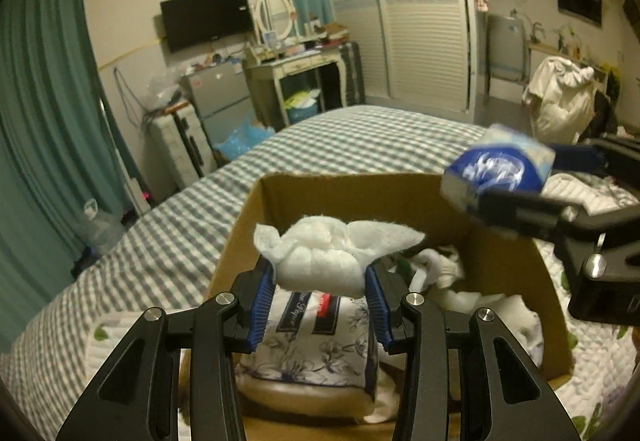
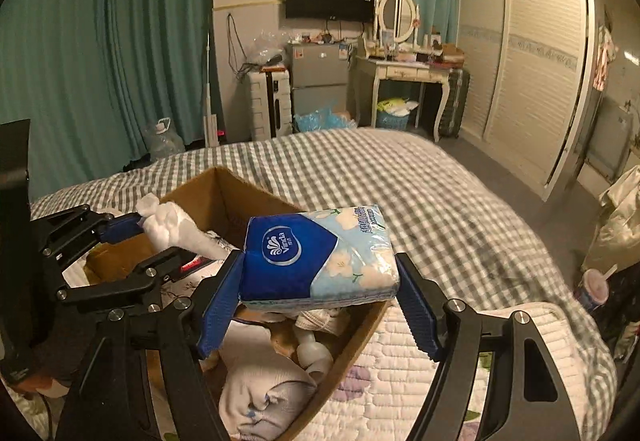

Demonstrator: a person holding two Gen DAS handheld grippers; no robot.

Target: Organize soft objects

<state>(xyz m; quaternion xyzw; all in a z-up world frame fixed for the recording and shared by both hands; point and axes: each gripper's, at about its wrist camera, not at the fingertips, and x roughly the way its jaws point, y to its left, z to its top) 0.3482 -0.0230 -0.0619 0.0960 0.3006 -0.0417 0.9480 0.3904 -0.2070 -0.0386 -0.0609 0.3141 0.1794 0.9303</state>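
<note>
you hold two soft items above an open cardboard box that sits on a bed with a grey checked cover. the left gripper is clamped on a crumpled white cloth, its blue pads pressing both sides, over the box's near end where a floral-printed tissue pack already lies. the right gripper is clamped across the short ends of a blue and white vinda tissue pack, held over the box's right rim; in the left wrist view it comes in from the right, blurred.

the step in hand looks like lowering both items into the box. white fabric and a rolled pale garment already crowd the floor, so aim each piece at a free pocket: the cloth probably beside the floral pack, the vinda pack flat on the fabric at the far side. keep both sets of jaws inside the walls before you let go, and release low, since the cloth may snag on a pad and the slick wrapper could slide off the heap. stagger the two drops so the grippers don't collide.
</note>
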